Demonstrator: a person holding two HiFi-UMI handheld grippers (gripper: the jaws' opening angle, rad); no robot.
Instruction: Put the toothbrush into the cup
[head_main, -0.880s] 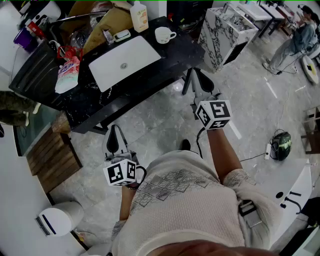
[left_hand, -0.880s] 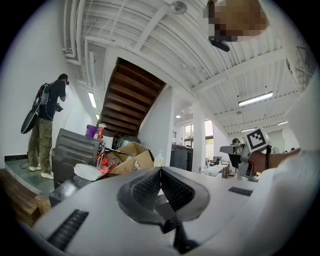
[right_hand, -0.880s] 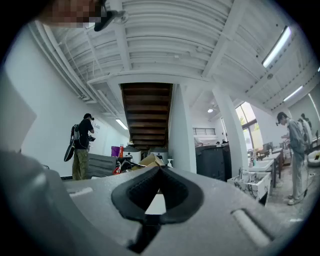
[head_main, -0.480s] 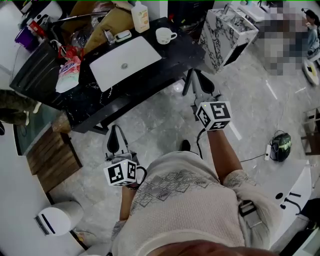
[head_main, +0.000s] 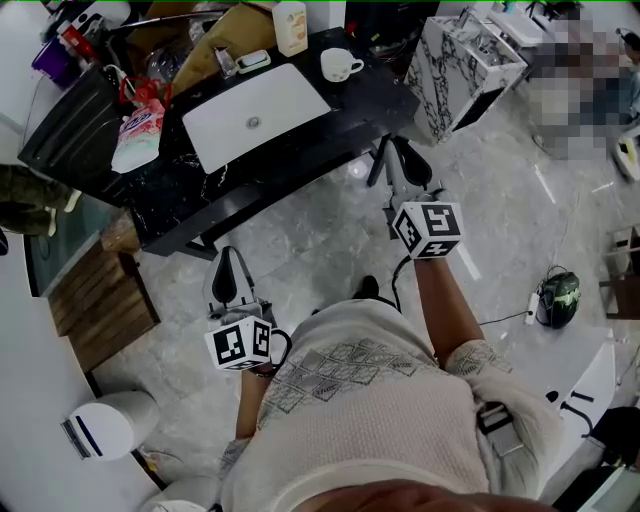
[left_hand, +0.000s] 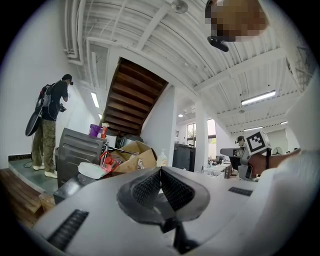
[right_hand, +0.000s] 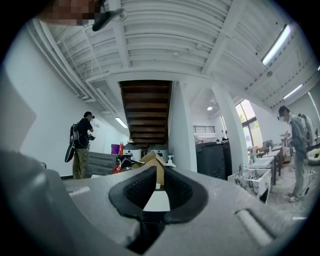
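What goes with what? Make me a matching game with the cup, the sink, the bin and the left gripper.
Things:
1. cup
2. sink
3. bin
4. left gripper

Places or states:
A. stands on the floor, down in the head view's lower left corner
B. jaws together, with nothing between them
C. stands on top of the black counter, beside the sink
D. white and flat, set into the counter top

Pairs: 1-C, 2-D, 3-A, 4-B
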